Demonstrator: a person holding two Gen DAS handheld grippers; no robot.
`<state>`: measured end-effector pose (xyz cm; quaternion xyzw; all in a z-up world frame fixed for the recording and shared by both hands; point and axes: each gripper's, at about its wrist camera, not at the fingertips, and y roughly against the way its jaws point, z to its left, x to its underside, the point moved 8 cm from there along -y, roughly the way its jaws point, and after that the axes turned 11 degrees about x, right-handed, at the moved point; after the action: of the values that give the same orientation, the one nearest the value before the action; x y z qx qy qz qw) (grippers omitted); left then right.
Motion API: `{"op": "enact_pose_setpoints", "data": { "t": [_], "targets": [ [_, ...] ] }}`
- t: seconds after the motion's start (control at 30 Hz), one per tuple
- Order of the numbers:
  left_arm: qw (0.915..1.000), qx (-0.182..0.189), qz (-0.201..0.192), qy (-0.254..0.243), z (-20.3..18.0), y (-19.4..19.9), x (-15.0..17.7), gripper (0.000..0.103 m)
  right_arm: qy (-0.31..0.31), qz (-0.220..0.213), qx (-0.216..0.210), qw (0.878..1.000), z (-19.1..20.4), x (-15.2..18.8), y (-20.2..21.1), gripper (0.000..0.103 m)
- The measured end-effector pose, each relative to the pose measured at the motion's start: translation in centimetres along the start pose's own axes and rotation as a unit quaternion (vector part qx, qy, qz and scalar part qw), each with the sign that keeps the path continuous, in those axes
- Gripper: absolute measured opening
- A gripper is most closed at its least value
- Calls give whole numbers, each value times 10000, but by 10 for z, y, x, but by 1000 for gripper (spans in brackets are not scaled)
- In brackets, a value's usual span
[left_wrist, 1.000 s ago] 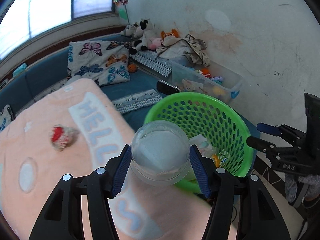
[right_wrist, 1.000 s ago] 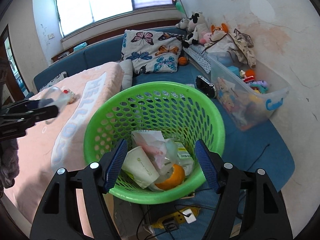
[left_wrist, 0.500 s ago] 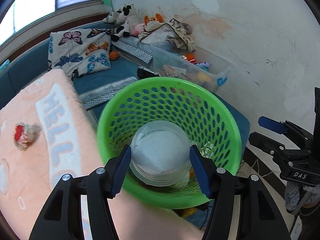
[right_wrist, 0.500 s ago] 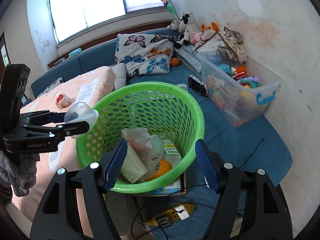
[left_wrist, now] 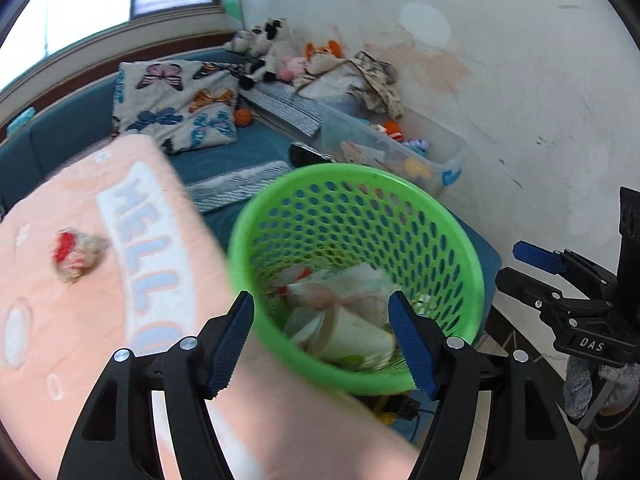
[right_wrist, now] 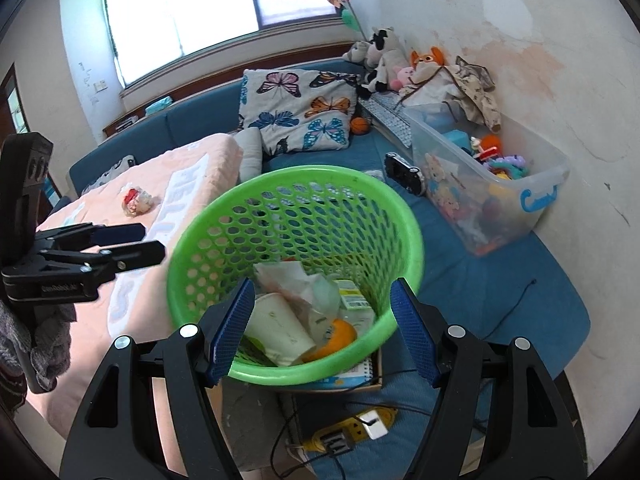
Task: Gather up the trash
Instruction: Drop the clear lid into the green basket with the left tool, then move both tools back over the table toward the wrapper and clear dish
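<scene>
A green mesh basket (left_wrist: 476, 280) stands beside the bed, with paper cups, wrappers and an orange peel inside. A clear plastic cup (left_wrist: 310, 328) lies blurred among that trash. Above the basket's near rim my left gripper (left_wrist: 322, 340) is empty, its jaws opening. A crumpled red-and-white wrapper (left_wrist: 76, 256) lies on the pink blanket (left_wrist: 60, 320). In the right wrist view my right gripper (right_wrist: 322, 328) hangs open over the basket (right_wrist: 416, 240) with nothing between its pads. The left gripper (right_wrist: 148, 242) shows there at the basket's left, and the wrapper (right_wrist: 136, 202) lies beyond it.
A clear toy bin (right_wrist: 500, 200) stands along the wall to the right. A butterfly pillow (right_wrist: 300, 116) and plush toys lie at the back. A black device (right_wrist: 404, 172) rests behind the basket. A yellow power strip (right_wrist: 352, 432) with cables lies below it.
The left gripper carried the clear cup over the basket, then opened; the cup has dropped in among the trash. The right gripper has stayed where it was, open.
</scene>
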<state>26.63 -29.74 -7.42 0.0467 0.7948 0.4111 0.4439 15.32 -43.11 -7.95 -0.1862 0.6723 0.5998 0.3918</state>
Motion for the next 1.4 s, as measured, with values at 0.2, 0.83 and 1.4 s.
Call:
{"op": "enact_pose_setpoints", "data": {
  "t": [0.2,0.83,1.4],
  "targets": [
    [9991,-386,-145,103,33,37,12,67,205,-43,-190,9996,32,-6,0,71],
    [9863,-1361,-457,807,153,136,57,67,938,-50,-914,9914,158,-28,-14,72],
    [9702,-1957,-395,1372,242,181,101,67,1709,165,-1372,9756,277,-44,-64,76]
  ]
}}
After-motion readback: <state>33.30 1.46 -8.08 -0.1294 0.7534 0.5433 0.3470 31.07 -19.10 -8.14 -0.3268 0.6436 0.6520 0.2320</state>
